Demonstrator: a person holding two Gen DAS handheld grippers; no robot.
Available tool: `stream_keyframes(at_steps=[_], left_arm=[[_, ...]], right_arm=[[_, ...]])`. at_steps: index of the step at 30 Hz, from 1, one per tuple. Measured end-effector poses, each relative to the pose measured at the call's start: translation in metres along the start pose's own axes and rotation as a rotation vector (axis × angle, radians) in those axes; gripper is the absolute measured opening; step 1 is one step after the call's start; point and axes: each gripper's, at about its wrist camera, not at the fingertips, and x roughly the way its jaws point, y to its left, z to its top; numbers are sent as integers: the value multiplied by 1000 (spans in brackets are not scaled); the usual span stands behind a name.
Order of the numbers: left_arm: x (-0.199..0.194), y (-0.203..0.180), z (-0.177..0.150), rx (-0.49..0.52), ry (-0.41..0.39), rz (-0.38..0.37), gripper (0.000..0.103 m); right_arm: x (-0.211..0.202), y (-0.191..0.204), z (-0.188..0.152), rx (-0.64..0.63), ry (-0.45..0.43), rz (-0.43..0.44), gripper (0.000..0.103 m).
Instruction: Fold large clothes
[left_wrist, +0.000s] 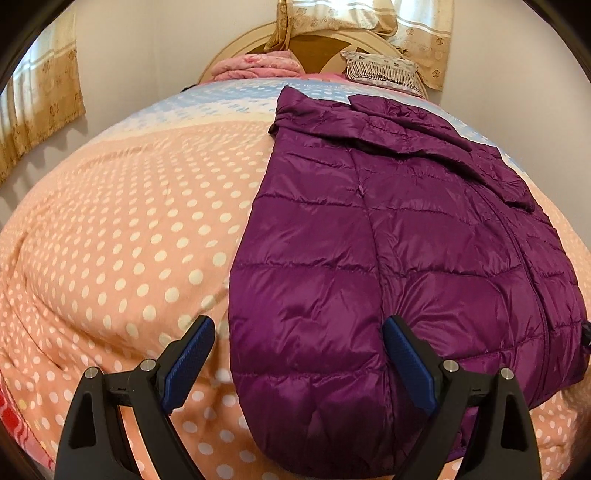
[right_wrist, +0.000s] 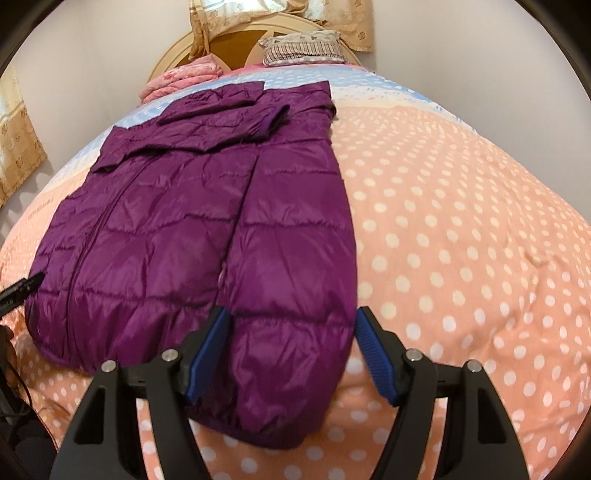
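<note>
Purple quilted jacket lies on the dotted bedspread, both tools released, seemingly above its hem.

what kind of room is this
Almost certainly a bedroom. A purple puffer jacket lies on a bed covered in a peach polka-dot quilt, with a rounded headboard and a pillow at the far end, and patterned curtains on the walls.
</note>
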Motion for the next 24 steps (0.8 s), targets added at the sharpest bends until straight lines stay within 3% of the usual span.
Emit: stream_keyframes(at_steps=[7,10,11,12,13,15,16,17,18,24], left_arm=[[3,13,-8,-83,50,-102,93],[0,11,-10,-76,49,-101,93],[-2,8,-10,-59,48,-101,89],[-4,5,-11,-45,49,-112,77],[-7,2,-11,-33,49,-124,72],[-15,-4,-12,1,44,-133,44],[-20,-8,-12,27,39,-136,37],[-27,-10,-11,53,30,-129,21],[-32,-12,-11,64,26,-133,15],[-67,-4,-1,83,-46,-191,6]], right_arm=[[-2,1,-7,-13,21,12,57],[-3,1,-8,-15,27,23,42],[-5,1,-9,-13,26,36,29],[-5,1,-9,-10,27,53,18],[-6,0,-10,-6,26,72,16],[-8,-1,-9,-2,18,93,9],[-10,-1,-9,4,14,108,9],[-12,-1,-8,8,9,116,8],[-15,0,-7,3,2,119,8],[-39,2,-3,-12,-54,166,6]])
